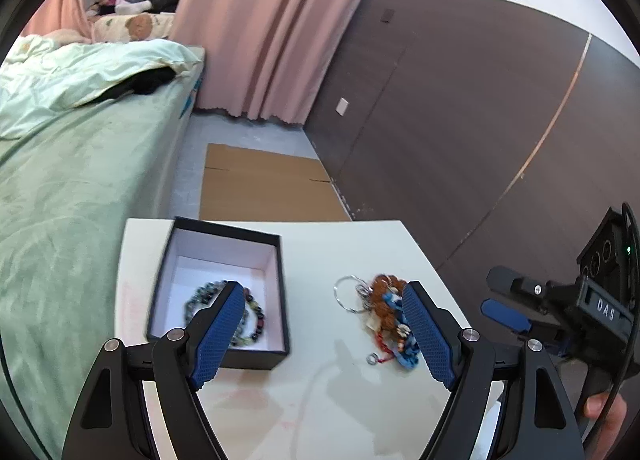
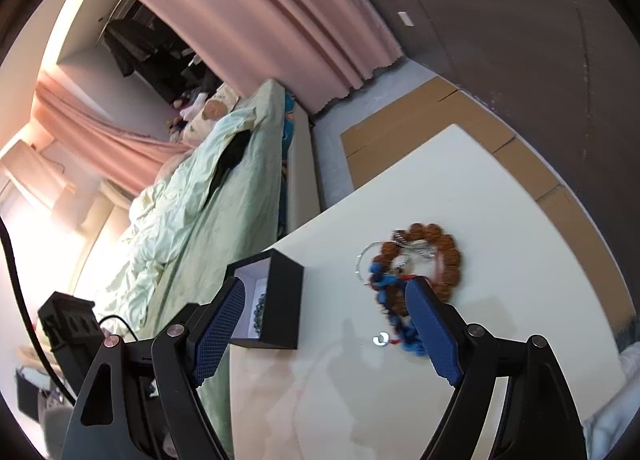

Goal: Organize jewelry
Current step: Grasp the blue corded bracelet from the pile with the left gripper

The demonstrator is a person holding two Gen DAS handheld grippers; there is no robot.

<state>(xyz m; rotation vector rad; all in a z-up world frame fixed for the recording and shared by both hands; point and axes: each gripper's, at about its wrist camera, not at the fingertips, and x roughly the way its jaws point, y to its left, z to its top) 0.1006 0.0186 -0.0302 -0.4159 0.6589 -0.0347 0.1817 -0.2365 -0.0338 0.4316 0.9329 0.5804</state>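
An open black box (image 1: 276, 288) with a white lining sits on the white table (image 1: 320, 412); a dark multicoloured bead bracelet (image 1: 256, 320) lies inside it. A heap of jewelry (image 1: 384, 312) lies to its right: a brown bead bracelet, blue cord, a silver ring. My left gripper (image 1: 324, 336) is open and empty above the table, between box and heap. My right gripper (image 2: 324, 332) is open and empty, hovering near the heap (image 2: 420, 260), with the box (image 2: 284, 300) to its left. The right gripper also shows in the left wrist view (image 1: 508, 312).
A bed with green bedding (image 1: 80, 163) runs along the table's left side. Flat cardboard (image 1: 264, 183) lies on the floor beyond the table. A dark wall panel (image 1: 460, 119) is at the right, pink curtains (image 1: 256, 27) behind.
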